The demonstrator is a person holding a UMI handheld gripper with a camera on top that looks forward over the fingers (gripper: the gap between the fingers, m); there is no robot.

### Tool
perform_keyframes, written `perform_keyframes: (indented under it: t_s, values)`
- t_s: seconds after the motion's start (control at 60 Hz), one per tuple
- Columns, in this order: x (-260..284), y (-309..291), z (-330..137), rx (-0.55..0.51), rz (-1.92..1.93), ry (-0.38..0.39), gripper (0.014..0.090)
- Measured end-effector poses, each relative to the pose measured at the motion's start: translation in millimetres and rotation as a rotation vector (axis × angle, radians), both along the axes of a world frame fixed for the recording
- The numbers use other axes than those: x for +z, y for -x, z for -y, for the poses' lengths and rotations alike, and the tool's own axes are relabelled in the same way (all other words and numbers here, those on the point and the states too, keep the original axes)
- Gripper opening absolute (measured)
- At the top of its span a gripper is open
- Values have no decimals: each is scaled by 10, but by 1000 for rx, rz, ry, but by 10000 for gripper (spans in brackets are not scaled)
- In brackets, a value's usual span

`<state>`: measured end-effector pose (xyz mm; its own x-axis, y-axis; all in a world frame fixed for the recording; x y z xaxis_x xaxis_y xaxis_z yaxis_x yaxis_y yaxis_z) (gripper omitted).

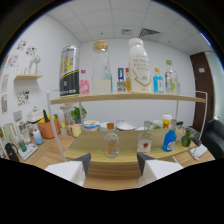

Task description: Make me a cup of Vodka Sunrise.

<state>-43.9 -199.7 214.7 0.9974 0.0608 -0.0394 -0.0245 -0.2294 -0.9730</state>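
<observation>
- We see white walls (112, 55) and a tiled ceiling (105, 15) with a vent (150, 32).
- A dark door (205, 82) stands at the right.
- A small wall shelf (27, 77) — photos (22, 50) pinned around it — hangs left of the wooden surface (50, 152).

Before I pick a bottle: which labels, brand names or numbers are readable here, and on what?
None can be read.
Black and yellow can on the upper shelf: print too blurred.
Tall white bottle: orange label, illegible.
Small bottles ahead of the open tongs: labels too small.

Office room: panelled ceiling (105, 20), ceiling vent (149, 32), bottle-laden shelf (125, 97).
</observation>
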Motion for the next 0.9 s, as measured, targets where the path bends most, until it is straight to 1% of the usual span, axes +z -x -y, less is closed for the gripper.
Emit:
perform_keyframes:
  t_s: [0.167,0.283,0.417,0.467,0.517,0.7,0.8,0.9]
  values:
    - [-70,122,-520,-13,10,31,827]
    - [-144,150,-794,-23,20,60,732]
    - [-208,116,-928,-42,30,90,496]
    - [-222,117,-943,-43,30,98,422]
    - [-238,88,-955,-55,38,106,372]
    - [-235,93,-933,-36,53,125,357]
    - [-149,111,-880,-12,57,111,355]
    - [72,135,-781,6,60,76,352]
